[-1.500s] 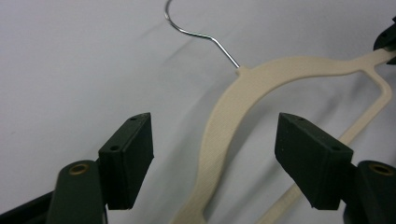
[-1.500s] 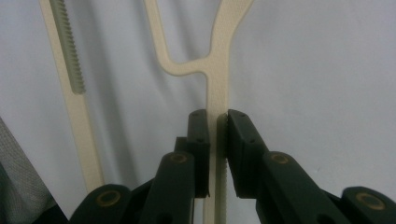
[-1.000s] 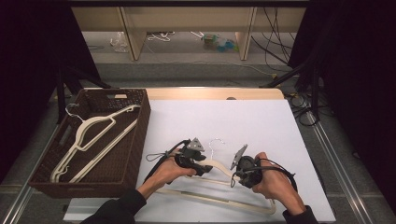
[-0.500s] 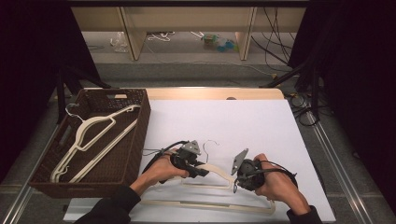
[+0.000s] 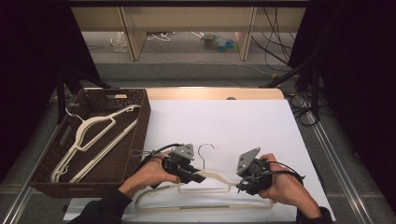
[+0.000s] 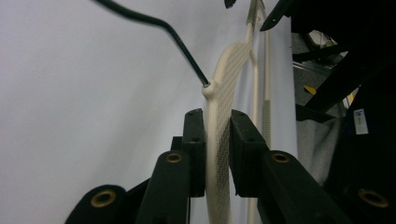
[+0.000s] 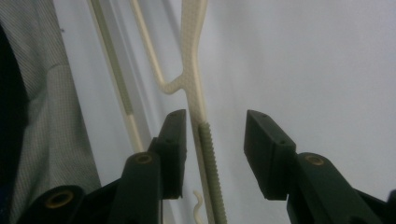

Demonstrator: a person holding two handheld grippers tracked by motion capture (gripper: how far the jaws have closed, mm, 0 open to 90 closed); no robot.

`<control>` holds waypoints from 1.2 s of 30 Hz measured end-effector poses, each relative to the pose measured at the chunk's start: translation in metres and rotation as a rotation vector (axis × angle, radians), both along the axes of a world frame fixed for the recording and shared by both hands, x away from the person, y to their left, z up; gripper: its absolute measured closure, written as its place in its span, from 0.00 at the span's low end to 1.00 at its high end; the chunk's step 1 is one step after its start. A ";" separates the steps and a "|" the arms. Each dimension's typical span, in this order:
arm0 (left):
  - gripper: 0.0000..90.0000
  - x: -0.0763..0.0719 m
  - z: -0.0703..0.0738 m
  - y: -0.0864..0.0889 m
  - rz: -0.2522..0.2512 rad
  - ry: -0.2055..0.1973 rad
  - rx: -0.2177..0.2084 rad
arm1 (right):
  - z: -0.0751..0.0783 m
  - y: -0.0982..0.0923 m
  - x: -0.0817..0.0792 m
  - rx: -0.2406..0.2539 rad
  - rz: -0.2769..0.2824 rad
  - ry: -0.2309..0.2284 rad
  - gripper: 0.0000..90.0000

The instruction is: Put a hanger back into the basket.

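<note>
your left gripper [image 6: 217, 135] is closed on the hanger [image 5: 219, 179], with both pads pressed flat on the cream shoulder just below the point where the hook [image 6: 154, 28] enters; its jaws have just been closing on it. your right gripper [image 7: 212, 149] has just been opening: its jaws stand apart, and the ribbed end of the hanger arm runs between them close to the left pad, well clear of the other, so it holds nothing now. the hanger's long axis runs from one gripper to the other, across in front of you, low over the white sheet [image 5: 224, 126]. the basket [image 5: 140, 121] with a second hanger [image 5: 88, 140] lies beyond your left hand [image 5: 147, 175], on the outer side. i judge that the carry goes along that axis toward the basket, so the left hand, the nearer one, leads.
</note>
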State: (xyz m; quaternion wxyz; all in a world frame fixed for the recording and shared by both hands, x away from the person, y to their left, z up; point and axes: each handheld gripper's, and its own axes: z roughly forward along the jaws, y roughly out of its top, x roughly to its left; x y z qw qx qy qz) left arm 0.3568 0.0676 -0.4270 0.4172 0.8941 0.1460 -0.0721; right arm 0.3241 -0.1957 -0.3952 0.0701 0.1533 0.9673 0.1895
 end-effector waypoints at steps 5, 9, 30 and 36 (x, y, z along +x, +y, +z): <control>0.91 -0.017 0.011 0.001 0.002 -0.009 -0.005 | 0.007 0.001 -0.005 0.062 -0.005 -0.022 0.56; 0.94 -0.025 0.017 0.004 0.049 -0.038 -0.022 | 0.008 -0.005 -0.008 0.134 -0.072 -0.051 0.49; 0.95 -0.006 0.063 0.040 0.250 -0.070 -0.010 | -0.013 -0.050 -0.023 0.281 -0.314 -0.088 0.42; 0.95 -0.007 0.089 0.057 0.290 -0.118 -0.048 | -0.015 -0.053 -0.024 0.269 -0.323 -0.067 0.42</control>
